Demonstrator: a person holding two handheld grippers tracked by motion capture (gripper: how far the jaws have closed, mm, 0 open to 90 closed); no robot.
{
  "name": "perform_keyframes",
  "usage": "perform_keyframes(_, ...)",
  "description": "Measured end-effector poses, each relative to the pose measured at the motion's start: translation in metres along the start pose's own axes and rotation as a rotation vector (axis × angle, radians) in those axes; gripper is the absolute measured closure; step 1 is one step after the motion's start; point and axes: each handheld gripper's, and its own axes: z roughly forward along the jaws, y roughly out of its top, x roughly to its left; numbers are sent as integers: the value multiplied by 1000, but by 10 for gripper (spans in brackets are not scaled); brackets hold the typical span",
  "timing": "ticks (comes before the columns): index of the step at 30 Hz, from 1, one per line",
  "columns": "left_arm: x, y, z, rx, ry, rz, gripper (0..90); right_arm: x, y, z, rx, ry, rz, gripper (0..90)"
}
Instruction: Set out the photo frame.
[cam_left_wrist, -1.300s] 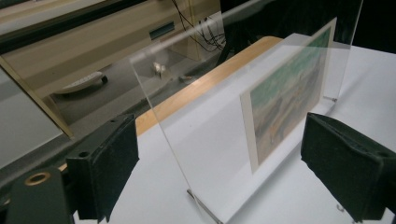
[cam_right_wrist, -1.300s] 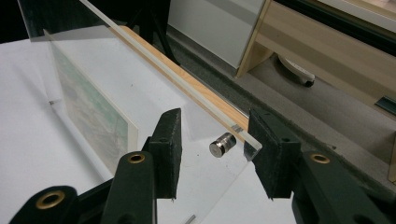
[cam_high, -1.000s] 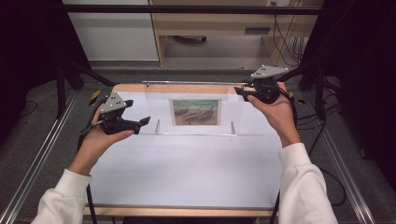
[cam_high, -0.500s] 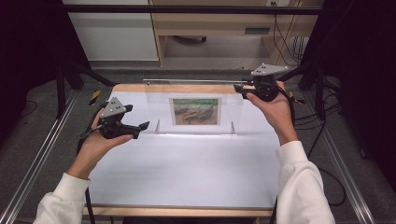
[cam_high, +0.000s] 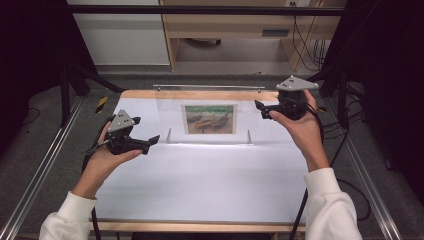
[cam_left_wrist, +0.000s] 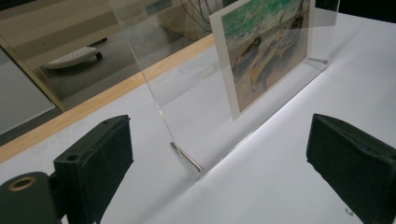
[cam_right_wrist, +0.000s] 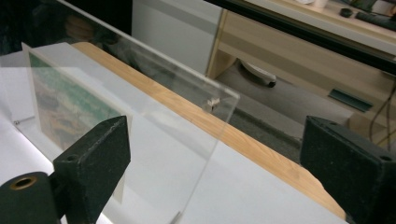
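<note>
White tabletop (cam_high: 200, 185) carries an upright acrylic frame (cam_high: 207, 120), long axis left-right at upper centre; left gripper (cam_high: 150, 141) released; right gripper (cam_high: 261, 110), jaws just opening, released.

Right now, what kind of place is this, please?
Probably a lab or workshop set up for recording. A white-covered table stands inside a metal rail frame, cables hang by a wooden bench behind, and black curtains close both sides.

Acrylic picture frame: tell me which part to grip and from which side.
Grip the clear acrylic frame by its bare side margins, outside the picture, one gripper from each end. It stands upright as a thin pane on small metal pegs, so its edges fit between open jaws. The right gripper, just opened, already faces its right edge; the left gripper faces the left.
</note>
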Motion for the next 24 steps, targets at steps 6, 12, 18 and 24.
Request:
perform_keyframes(6,-13,-13,-5,17,-8,-12,57,11,-21,-29,15,-30,22,65)
perform_keyframes(12,-20,-30,-9,42,-12,-12,50,22,-42,-50,42,-25,13,60)
perform_keyframes(18,-26,-43,-11,54,-14,-18,49,34,-60,-66,40,-21,24,60)
perform_keyframes(24,-30,-54,-11,66,-18,-25,49,45,-76,-75,53,-14,29,60)
